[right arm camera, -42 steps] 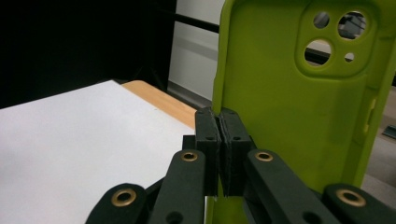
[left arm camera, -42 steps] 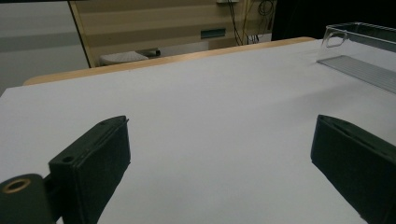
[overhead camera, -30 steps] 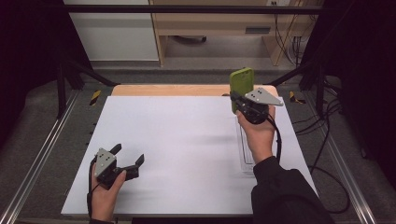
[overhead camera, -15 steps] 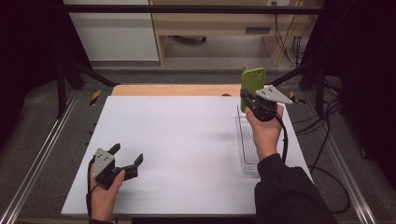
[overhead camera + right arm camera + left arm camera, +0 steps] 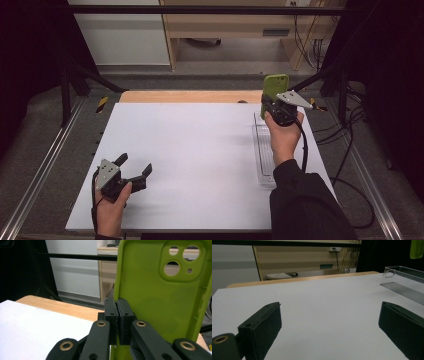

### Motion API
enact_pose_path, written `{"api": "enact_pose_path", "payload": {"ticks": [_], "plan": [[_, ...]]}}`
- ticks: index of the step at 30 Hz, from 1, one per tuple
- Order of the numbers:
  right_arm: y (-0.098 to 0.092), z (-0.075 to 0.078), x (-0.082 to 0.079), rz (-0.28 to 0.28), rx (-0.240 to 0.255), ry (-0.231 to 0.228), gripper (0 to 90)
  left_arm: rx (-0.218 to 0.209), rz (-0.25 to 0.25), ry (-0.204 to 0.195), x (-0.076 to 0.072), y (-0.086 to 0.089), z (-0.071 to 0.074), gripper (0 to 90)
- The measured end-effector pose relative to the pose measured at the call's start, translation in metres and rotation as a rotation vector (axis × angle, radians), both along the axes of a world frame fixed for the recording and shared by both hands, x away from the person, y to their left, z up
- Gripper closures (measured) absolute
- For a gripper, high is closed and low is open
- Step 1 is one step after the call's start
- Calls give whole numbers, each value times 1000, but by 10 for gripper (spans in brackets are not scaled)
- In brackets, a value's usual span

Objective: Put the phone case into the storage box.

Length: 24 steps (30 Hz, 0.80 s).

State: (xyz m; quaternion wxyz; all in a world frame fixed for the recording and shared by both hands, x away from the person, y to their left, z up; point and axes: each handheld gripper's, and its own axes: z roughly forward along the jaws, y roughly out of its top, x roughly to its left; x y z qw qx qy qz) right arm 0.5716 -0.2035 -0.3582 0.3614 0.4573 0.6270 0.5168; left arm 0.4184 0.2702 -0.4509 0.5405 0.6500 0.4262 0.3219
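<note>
- High view: the right gripper [image 5: 272, 102] is held up over the far right corner of the white table sheet [image 5: 200, 150], its jaws mostly hidden behind the hand and grey plate. It carries an upright lime-green soft phone case [image 5: 275, 87] above the clear plastic tray [image 5: 265, 150]. The left gripper [image 5: 134, 167] rests low at the near left, jaws spread, nothing between them.
- Left gripper view: two black jaws stand wide apart over bare white sheet; the clear tray sits far right, cut off by the edge, and a green scrap of the case peeks in the top corner.
- Right gripper view: jaws pinched together on the case's left edge. The case's top and right side are cropped; its camera cut-outs show.
</note>
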Motion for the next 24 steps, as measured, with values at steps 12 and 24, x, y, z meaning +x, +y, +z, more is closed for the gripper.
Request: {"api": "enact_pose_path", "payload": {"ticks": [12, 24], "plan": [[-2, -19, 19, -38, -1, 47, 882, -14, 10, -6, 1, 3, 0, 42], [0, -40, 36, -71, 18, 88, 882, -12, 12, -5, 2, 3, -1, 42]]}}
